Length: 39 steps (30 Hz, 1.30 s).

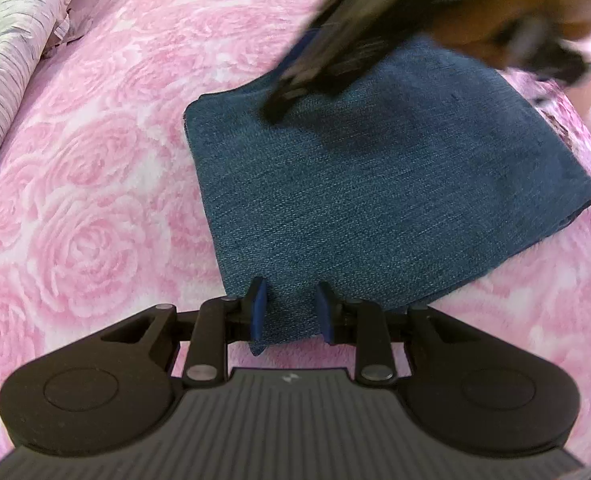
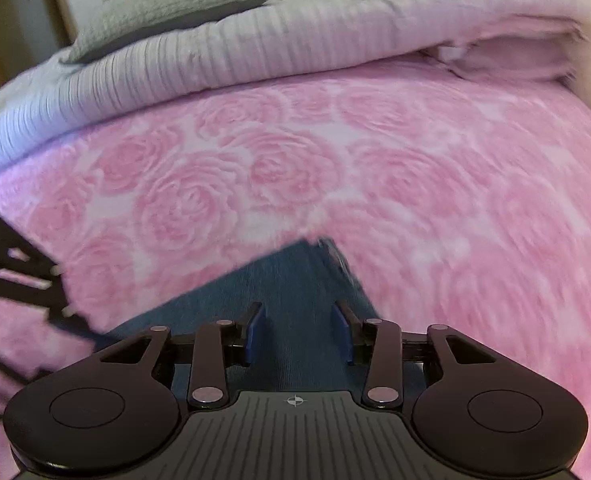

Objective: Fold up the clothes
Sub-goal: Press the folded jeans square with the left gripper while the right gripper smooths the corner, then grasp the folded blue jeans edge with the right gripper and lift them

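Pink rose blanket [image 1: 95,200] covers the bed; a striped pale quilt [image 2: 295,60] is bunched along its far side. On the blanket lies the folded denim piece [image 1: 375,184], a flat blue rectangle w/ 1 dark garment edge [image 1: 551,120] peeking out from under its far right side.

Left gripper [image 1: 291,308] sits at the denim's near corner, jaws narrow, cloth running between the 2 blue pads; can't tell if they actually pinch it. Right gripper [image 2: 299,328] hovers over the denim's far corner, jaws about half apart, fabric showing between the pads but not pressed, so nothing held there. In the left wrist view it's a dark blur over that far corner.

Risks, as a guess: if the left drags its corner while the right has no grip, the top layer could slide and undo the fold. The plush blanket may also bunch up w/ the cloth. A right-side closing could catch 1 layer only, skewing the next fold.
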Motion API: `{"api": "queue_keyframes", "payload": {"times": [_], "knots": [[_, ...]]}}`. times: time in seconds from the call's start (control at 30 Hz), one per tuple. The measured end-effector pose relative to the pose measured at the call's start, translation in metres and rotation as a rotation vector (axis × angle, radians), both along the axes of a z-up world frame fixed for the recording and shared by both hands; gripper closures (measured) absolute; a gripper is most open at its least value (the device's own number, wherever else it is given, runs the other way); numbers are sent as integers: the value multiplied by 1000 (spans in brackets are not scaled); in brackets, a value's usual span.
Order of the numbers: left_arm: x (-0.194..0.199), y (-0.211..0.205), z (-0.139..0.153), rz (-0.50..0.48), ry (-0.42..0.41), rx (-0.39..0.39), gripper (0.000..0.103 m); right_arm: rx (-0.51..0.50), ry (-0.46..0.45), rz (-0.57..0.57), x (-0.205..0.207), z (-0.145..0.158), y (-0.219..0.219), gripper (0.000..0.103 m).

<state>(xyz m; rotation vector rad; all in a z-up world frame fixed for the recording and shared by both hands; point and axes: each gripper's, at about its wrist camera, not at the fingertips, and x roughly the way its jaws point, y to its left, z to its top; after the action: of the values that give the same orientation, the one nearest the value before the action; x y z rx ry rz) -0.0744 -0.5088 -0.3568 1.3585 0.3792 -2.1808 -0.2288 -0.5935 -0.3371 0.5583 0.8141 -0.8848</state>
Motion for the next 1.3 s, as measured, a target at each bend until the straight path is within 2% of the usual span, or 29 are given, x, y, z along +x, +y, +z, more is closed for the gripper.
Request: {"api": "queue_keyframes", "payload": {"times": [0.07, 0.2, 0.3, 0.47, 0.57, 0.63, 0.73, 0.77, 0.83, 0.87, 0.9, 0.97, 1.03, 1.1, 1.3], "knots": [[1, 0, 0, -9, 8, -4, 78, 4, 11, -47, -18, 6, 32, 62], [3, 0, 0, -11, 27, -10, 78, 42, 77, -98, -48, -6, 101, 62], [2, 4, -1, -16, 23, -31, 77, 9, 108, -109, -62, -6, 143, 61], [0, 4, -2, 7, 20, -33, 78, 6, 59, -268, -70, 9, 191, 61], [-3, 4, -3, 12, 4, -35, 78, -71, 127, -229, -59, -2, 229, 60], [-5, 5, -3, 11, -8, -40, 78, -84, 115, -252, -61, -3, 237, 60], [-7, 6, -3, 10, -22, -51, 77, -73, 105, -317, -67, 18, 244, 59], [-8, 8, -2, 9, -29, -59, 77, -106, 138, -298, -63, 26, 252, 57], [-10, 12, 0, 12, -53, -95, 69, -153, 222, -222, -52, 34, 271, 45], [-9, 15, 2, 25, -68, -126, 56, -164, 267, -176, -46, 32, 278, 43], [-7, 18, 4, 42, -74, -154, 48, -170, 313, -123, -39, 28, 285, 42], [3, 26, 11, 73, -53, -188, 48, -190, 412, -12, -21, 17, 297, 42], [13, 40, 15, 67, -57, -237, 48, -262, 527, 103, -3, 0, 305, 42], [19, 57, 16, 9, -81, -296, 48, -324, 626, 187, 11, -19, 305, 42], [19, 109, -9, -186, -247, -484, 46, -420, 782, 312, 34, -68, 281, 42]]}}
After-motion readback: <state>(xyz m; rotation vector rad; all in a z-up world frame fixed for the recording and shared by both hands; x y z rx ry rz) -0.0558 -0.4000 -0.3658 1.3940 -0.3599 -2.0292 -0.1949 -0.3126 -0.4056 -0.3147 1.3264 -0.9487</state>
